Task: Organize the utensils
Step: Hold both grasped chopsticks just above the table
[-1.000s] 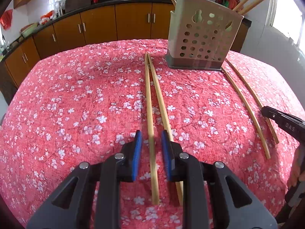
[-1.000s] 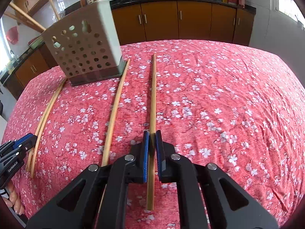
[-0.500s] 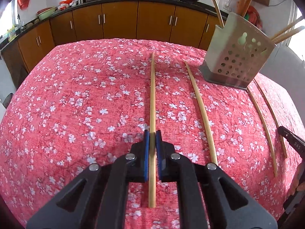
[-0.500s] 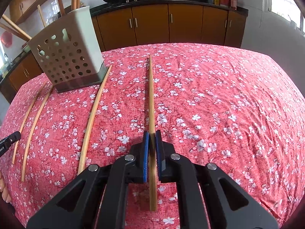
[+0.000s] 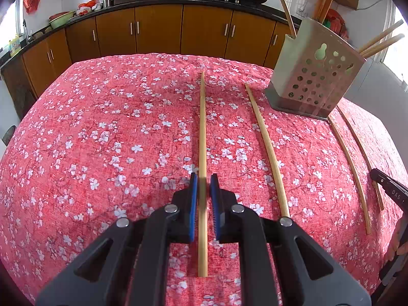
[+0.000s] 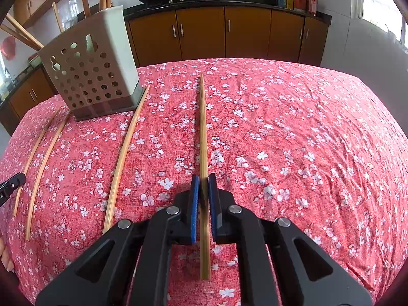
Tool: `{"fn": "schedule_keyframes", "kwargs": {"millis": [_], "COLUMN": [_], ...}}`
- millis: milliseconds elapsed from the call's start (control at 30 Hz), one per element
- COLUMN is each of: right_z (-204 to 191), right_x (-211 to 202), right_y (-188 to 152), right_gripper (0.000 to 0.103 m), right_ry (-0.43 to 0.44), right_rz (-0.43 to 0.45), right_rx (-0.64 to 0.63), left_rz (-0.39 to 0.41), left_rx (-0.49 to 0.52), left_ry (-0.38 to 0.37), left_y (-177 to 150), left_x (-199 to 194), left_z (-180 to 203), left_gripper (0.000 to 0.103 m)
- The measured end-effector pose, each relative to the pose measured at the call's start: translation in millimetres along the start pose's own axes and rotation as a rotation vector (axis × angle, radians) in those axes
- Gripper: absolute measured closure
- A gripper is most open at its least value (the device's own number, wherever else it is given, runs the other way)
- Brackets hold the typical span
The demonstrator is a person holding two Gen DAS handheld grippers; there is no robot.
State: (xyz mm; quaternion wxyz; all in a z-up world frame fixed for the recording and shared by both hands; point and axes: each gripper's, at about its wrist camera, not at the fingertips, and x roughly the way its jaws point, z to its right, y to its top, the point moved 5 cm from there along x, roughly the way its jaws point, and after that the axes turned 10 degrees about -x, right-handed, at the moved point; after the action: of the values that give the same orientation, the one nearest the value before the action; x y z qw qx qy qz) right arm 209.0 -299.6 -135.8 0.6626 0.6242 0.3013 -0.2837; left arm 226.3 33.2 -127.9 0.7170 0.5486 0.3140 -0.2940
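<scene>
While the left gripper points down at the table, its blue-padded jaws are opening, with a pale chopstick between them; a thin gap shows on either side of the stick, so the pads no longer seem to press it. That chopstick runs straight away from the gripper toward the far edge of the table, over the red flowered tablecloth. Whether it lies flat on the cloth I cannot tell.

Over on the other side, the right gripper has its jaws pressed together on a darker chopstick, pinching it near its near end; this stick also points toward the far edge.

Between the two grippers three loose chopsticks lie on the cloth: a single chopstick just beside the pale one, and a pair of chopsticks side by side closer to the right gripper. The perforated grey utensil holder stands upright near the far edge of the table, between the single one and the pair, with several chopsticks leaning out of it. Brown kitchen cabinets line the wall behind.
</scene>
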Motion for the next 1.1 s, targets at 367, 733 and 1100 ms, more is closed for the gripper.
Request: {"fn": "schedule_keyframes", "kwargs": {"millis": [367, 733, 1100], "right_z": [0.0, 0.6, 0.2], "right_x": [1.8, 2.3, 2.2], "right_y": [1.7, 1.8, 1.9], "right_gripper": [0.094, 0.094, 0.093], "right_ry": [0.006, 0.005, 0.004], "right_rz": [0.0, -0.002, -0.002], "right_rx": [0.005, 0.004, 0.005], "left_rz": [-0.001, -0.002, -0.003], "left_rx": [-0.001, -0.006, -0.007], "left_ry": [-0.001, -0.005, -0.005], "left_y": [0.5, 0.8, 1.3], "left_x": [0.6, 0.7, 0.8], "left_z": [0.1, -1.7, -2.3], "left_gripper": [0.09, 0.09, 0.09]}}
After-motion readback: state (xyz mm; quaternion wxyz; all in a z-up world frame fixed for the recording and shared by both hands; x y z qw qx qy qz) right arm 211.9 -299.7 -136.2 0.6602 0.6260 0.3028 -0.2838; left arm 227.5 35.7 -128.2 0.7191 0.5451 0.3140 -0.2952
